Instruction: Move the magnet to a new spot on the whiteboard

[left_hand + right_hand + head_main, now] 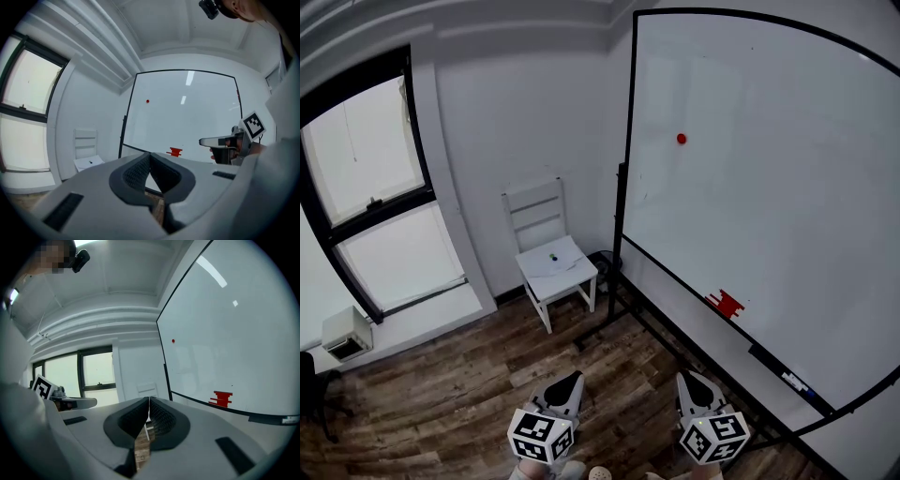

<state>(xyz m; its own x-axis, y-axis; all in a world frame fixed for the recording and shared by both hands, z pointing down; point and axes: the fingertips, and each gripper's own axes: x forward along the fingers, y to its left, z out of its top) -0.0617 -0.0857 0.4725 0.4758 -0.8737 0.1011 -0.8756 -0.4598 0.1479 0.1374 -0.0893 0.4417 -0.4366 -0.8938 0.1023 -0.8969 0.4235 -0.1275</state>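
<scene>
A small round red magnet [681,139] sticks high on the whiteboard [769,187]; it also shows as a red dot, the magnet [147,101] in the left gripper view and the magnet [173,341] in the right gripper view. My left gripper [568,382] and right gripper [692,382] hang low near the floor, far from the board. Both are shut with nothing between their jaws: the left gripper [150,157] and the right gripper [149,401] show their tips touching.
A red eraser-like object [727,303] sits low on the whiteboard, and a marker [795,382] lies on its tray. A white chair [548,253] with papers stands by the far wall. A window [370,197] is at the left. Wood floor [459,384] lies below.
</scene>
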